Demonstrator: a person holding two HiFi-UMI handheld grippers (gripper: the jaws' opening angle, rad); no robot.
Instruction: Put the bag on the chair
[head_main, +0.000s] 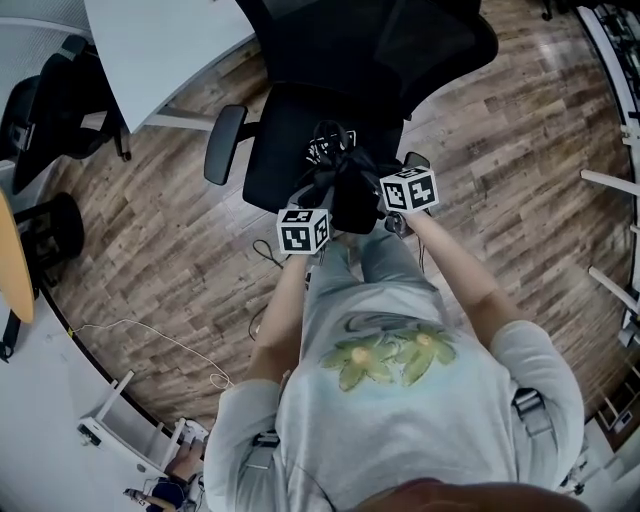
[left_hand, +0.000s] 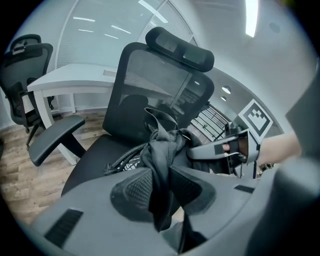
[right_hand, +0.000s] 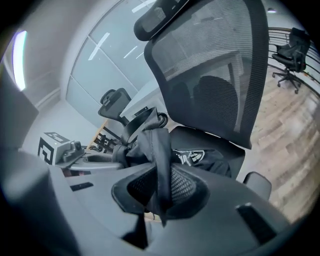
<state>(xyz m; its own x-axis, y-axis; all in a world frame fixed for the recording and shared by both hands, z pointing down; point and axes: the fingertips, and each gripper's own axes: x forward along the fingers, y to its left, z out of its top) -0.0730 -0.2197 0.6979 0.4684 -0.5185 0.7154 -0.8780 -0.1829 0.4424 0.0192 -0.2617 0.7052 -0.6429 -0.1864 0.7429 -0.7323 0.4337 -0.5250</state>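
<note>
Over chair, left claw, right claw each pinch bag; emblem shows in right gripper view, not left.

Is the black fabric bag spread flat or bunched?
Bunched: the left gripper and right gripper each pinch gathered folds of the black fabric bag.

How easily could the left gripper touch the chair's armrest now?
Probably yes: nothing stands between the left gripper and the black padded armrest, but its jaws are shut on the black fabric bag.
</note>
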